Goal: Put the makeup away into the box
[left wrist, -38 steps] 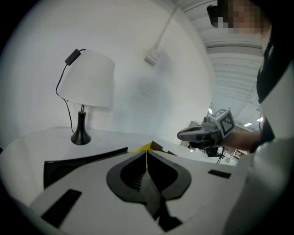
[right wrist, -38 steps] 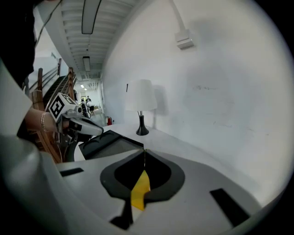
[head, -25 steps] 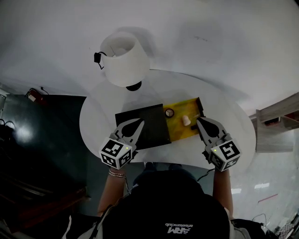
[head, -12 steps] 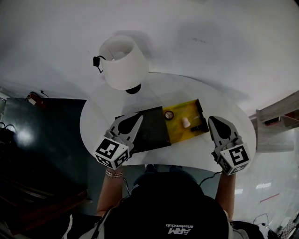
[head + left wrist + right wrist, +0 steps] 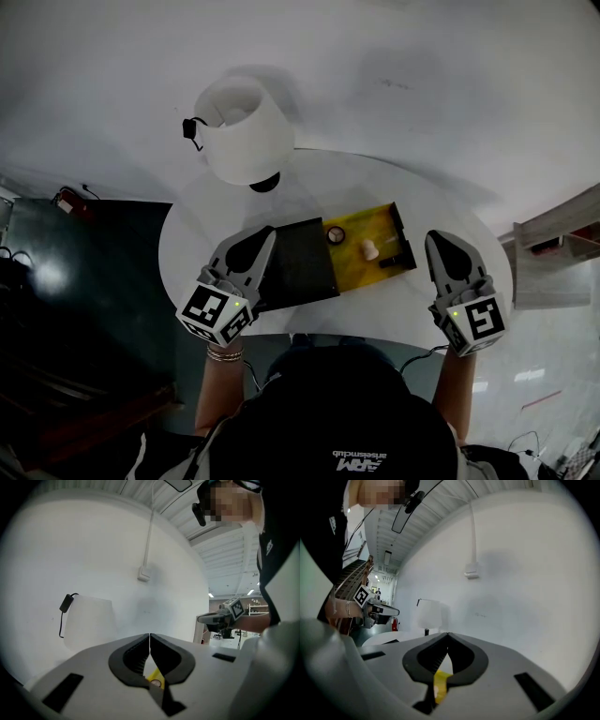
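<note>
Tools are closed and empty: left tool (image 5: 269, 232), right tool (image 5: 434, 235), with the box (image 5: 349, 262) at its 9 o'clock.

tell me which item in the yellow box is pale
The cream item in the middle; the round item and the right-hand item are dark.

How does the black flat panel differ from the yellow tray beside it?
The black flat panel is bare; the yellow tray holds small items. The panel lies at the left, the tray at the right. Both lie flat, edge to edge, on the round white table.
</note>
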Demonstrator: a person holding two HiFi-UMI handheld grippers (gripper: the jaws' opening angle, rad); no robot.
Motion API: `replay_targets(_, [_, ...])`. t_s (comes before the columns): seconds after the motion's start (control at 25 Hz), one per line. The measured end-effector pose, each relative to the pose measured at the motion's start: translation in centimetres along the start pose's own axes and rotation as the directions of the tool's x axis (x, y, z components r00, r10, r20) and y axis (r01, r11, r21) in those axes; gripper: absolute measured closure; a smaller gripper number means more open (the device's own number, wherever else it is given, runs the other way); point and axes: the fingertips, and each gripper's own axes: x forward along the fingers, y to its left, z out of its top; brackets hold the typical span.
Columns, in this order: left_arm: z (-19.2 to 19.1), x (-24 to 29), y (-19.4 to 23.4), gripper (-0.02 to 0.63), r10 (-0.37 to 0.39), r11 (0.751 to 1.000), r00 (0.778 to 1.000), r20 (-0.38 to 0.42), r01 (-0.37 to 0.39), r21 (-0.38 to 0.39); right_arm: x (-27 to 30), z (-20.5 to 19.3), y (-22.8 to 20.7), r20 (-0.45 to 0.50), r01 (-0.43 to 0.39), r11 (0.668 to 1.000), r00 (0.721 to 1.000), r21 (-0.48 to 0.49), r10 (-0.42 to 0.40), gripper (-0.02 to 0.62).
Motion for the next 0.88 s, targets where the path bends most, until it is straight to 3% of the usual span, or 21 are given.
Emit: replay_targets(0.88, [-0.9,-0.2,-0.2,0.584,0.013,0.999,0.999,-0.029,-0.013,-0.031,-0.3,-1.0,-0.5,-0.010,-0.018,1.000,1.000,0.009,0.018,0.577])
